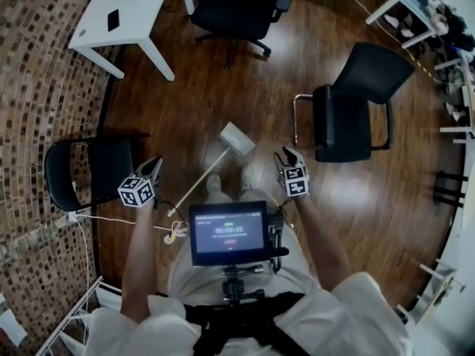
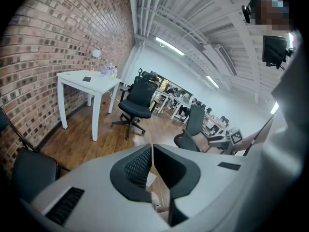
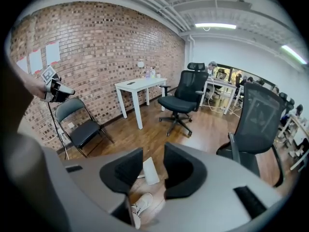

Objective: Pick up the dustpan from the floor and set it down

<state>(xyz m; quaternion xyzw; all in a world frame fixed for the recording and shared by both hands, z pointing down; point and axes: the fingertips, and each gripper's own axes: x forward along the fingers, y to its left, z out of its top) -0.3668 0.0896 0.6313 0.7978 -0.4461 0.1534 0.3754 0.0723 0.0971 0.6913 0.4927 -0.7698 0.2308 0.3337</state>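
The dustpan is a pale grey pan with a long thin handle that runs back to the left. It rests on the wood floor just ahead of the person's shoes. My left gripper hangs left of the handle, apart from it, with its jaws shut on nothing. My right gripper hangs right of the pan, also apart. In the right gripper view its jaws stand open and empty, with the dustpan on the floor far below the gap. In the left gripper view only a sliver of the pan shows.
A black folding chair stands at the left by the brick wall. A black armchair is at the right, an office chair on casters ahead and a white table ahead left. A cable lies near the handle's end.
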